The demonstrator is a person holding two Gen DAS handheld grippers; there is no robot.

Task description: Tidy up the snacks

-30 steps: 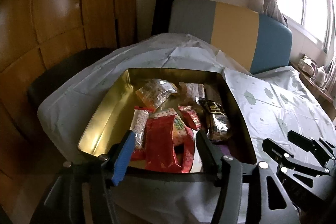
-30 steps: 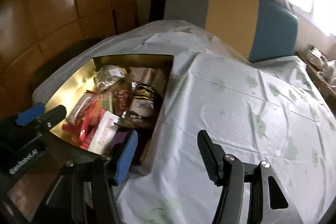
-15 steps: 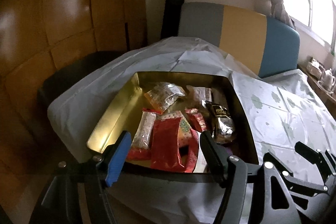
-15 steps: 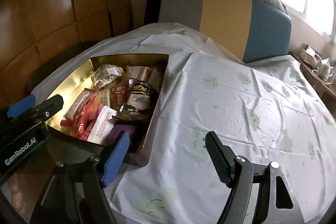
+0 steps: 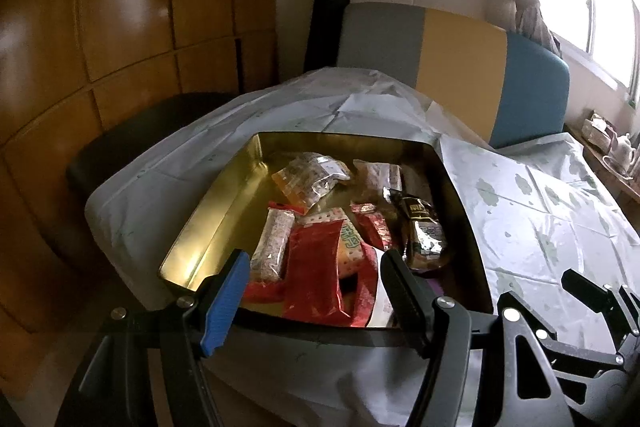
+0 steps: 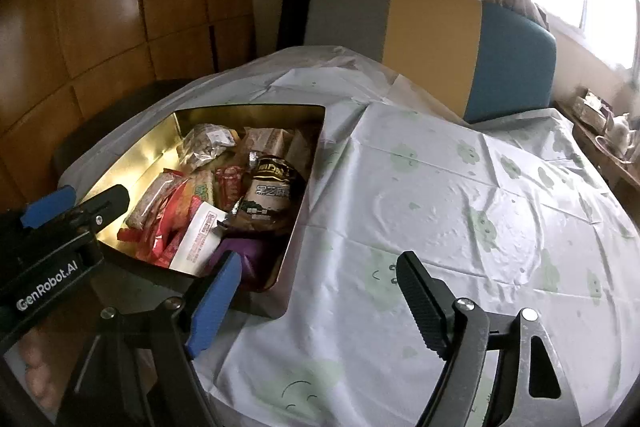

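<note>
Snacks all sit in the shiny gold rectangular metal tin [image 5: 224,227] at frame centre, and both the left gripper [image 5: 314,291] and right gripper [image 6: 320,291] have just been opening, nothing between their jaws, so I'd guess the packing's basically done.

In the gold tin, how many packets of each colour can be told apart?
Red packets: 2
Black-and-gold packet: 1
Clear packets: 2
White packet: 1
Purple packet: 1
Pale dotted packet: 1
Brownish packet: 1
Total: 9 at least; overlaps may hide more.
</note>
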